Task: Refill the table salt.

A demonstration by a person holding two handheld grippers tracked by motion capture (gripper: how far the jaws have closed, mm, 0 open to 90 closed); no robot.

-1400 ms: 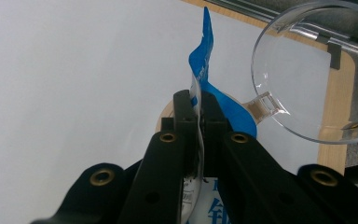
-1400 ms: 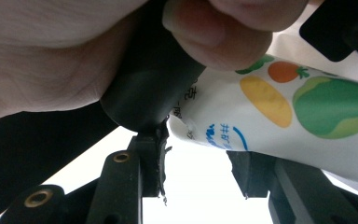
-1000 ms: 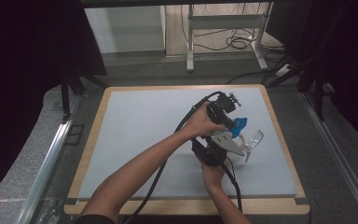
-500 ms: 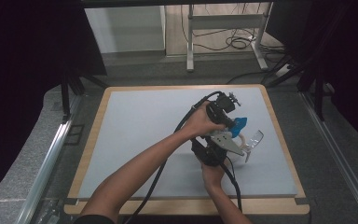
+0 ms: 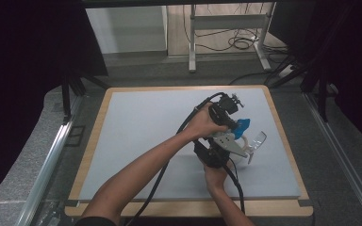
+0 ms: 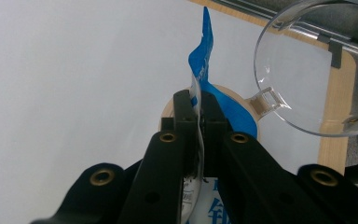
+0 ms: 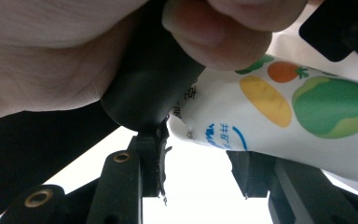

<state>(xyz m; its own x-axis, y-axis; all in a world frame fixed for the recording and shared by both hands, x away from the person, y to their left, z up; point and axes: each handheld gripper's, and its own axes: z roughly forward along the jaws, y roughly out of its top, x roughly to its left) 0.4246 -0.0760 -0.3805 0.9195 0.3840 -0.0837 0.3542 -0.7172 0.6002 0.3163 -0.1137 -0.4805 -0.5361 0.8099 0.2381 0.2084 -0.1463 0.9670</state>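
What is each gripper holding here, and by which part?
The left gripper pinches the blue-and-white packet by its thin edge. The right gripper stands open; the packet lies above its jaws.

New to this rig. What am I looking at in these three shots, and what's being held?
No robot arm here: a person holds a hand-held two-jaw gripper in each hand. The high view looks down on a grey table from above. There the left gripper and right gripper meet over a blue and white sachet, beside a clear plastic lid. The other two pictures come from cameras riding on each gripper. In the left gripper view, the black jaws are shut on the sachet's edge. In the right gripper view, the jaws stand apart below the sachet's printed end; whether they press it is unclear.
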